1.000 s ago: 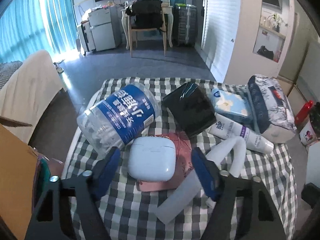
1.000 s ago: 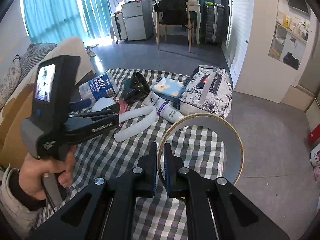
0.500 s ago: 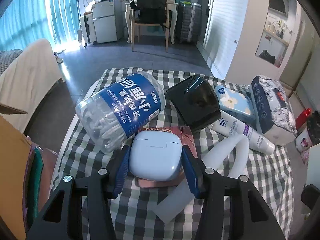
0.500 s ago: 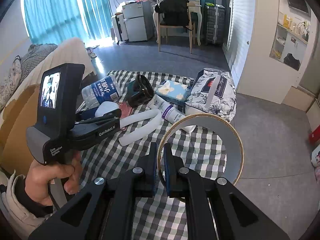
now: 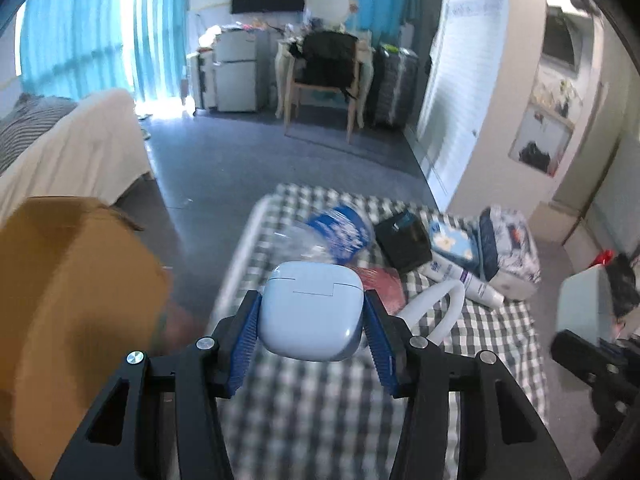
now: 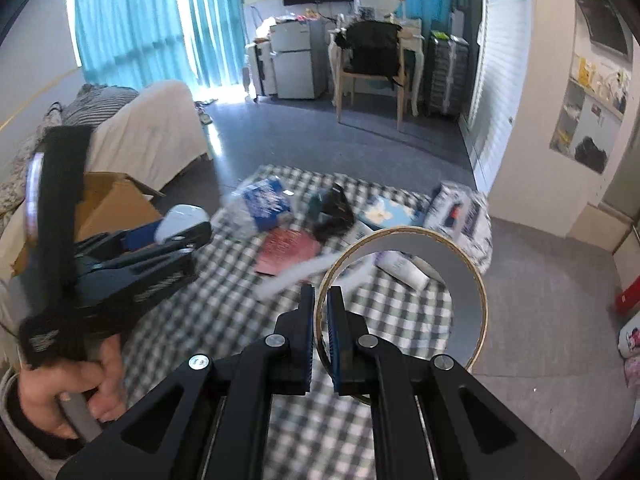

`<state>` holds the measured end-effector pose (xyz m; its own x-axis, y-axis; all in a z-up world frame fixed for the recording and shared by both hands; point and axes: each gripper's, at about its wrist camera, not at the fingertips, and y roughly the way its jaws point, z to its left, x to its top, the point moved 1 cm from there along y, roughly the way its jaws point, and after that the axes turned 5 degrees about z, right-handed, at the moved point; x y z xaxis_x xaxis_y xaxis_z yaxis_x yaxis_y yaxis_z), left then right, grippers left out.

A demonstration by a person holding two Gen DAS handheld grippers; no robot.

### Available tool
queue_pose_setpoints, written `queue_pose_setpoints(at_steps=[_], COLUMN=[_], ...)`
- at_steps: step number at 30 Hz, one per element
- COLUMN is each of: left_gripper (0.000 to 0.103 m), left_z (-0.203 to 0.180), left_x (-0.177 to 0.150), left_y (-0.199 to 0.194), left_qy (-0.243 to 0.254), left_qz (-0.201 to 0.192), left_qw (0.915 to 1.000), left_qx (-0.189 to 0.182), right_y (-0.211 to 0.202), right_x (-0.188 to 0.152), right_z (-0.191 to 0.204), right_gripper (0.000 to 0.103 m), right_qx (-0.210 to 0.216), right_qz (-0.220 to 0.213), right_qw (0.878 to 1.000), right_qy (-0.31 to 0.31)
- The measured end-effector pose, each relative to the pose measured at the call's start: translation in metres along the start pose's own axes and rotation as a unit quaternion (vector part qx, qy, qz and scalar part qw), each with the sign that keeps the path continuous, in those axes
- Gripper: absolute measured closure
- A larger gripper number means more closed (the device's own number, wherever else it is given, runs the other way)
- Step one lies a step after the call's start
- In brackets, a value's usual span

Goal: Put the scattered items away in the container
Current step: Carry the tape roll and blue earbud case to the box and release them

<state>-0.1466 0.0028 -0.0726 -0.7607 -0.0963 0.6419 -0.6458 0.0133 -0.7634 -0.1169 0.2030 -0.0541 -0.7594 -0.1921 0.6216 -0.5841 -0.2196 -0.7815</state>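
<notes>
We have the cardboard box [image 5: 72, 300] open at the near left, so both loads lift clear of the checked cloth [image 5: 340, 412]. Our right gripper [image 6: 319, 334] pinches the tape ring [image 6: 472, 304]; our left gripper [image 5: 311, 346], tilted down, clamps the white earbud case [image 5: 312, 312].

Left gripper [image 5: 311, 322] clamping rounded pale-blue plastic case [image 5: 312, 314], above green-checked cloth [image 5: 340, 408], brown cardboard box [image 5: 68, 300] at left
</notes>
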Motion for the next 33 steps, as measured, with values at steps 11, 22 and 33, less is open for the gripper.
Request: queue_pose_setpoints(at_steps=[11, 22, 33], left_gripper=[0.052, 0.052, 0.052], left_z=[0.132, 0.277, 0.323], left_x=[-0.013, -0.04, -0.051], left_y=[-0.124, -0.171, -0.145], left_qy=[-0.06, -0.14, -0.154], left_qz=[-0.053, -0.059, -0.031], left_qw=[0.9953, 0.9806, 0.98], left_qx=[0.055, 0.123, 0.123], right_y=[-0.03, 0.007, 0.09], right_x=[0.026, 0.038, 0.027], right_z=[0.132, 0.287, 0.359], right_gripper=[0.097, 0.097, 0.083], right_qx=[0.041, 0.125, 0.117], right_qz=[-0.03, 0.0, 0.069], right_qw=[0.995, 0.977, 0.968], right_qy=[-0.081, -0.172, -0.213])
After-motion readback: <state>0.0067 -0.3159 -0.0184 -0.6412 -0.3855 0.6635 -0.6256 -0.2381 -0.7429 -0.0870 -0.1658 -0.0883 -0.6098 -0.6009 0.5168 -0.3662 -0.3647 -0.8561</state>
